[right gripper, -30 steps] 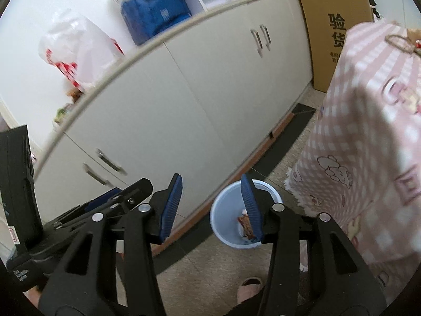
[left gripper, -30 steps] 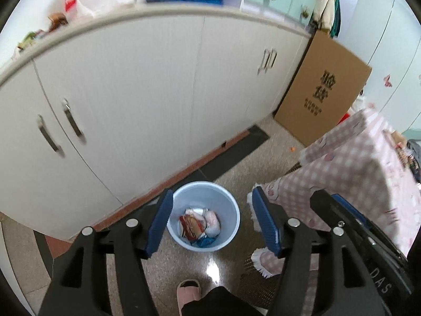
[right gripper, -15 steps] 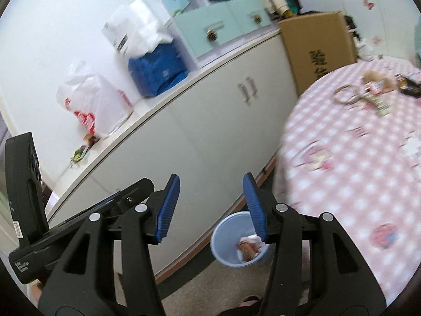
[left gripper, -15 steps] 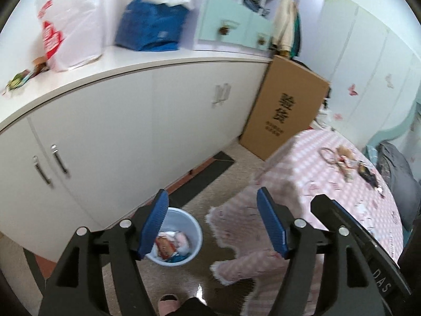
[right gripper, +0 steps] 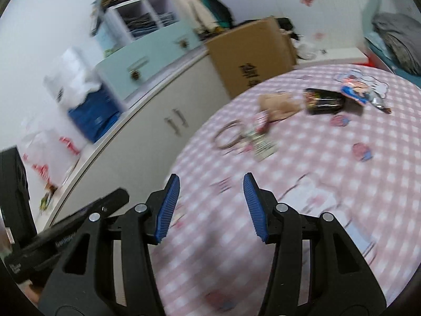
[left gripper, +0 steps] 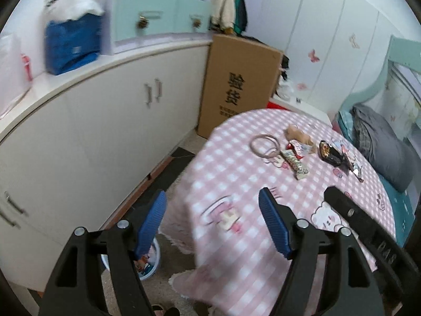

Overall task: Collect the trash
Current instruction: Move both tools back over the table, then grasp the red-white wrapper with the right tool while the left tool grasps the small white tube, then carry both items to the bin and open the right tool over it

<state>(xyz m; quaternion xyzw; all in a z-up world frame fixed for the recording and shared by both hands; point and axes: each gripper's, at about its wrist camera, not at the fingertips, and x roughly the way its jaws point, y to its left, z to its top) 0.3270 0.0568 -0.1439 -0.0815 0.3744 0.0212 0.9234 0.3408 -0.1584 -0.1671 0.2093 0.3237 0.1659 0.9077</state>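
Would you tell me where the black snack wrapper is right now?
The black snack wrapper lies on the pink checked tablecloth, towards its far right in the left wrist view, between the crumpled brown paper and a blue-and-silver wrapper.

A tall cardboard box [left gripper: 240, 87] stands far beyond the fingers, against white cabinets [left gripper: 105, 121] carrying a blue bag [left gripper: 72, 43] and mint drawers [left gripper: 158, 23].

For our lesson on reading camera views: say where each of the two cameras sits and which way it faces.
Left wrist: on the left gripper, facing down across the pink checked table and white cabinets; the right gripper's body shows at its right.
Right wrist: on the right gripper, facing the same table; the left gripper's body shows at its left.
Shared: cardboard box, wrappers.
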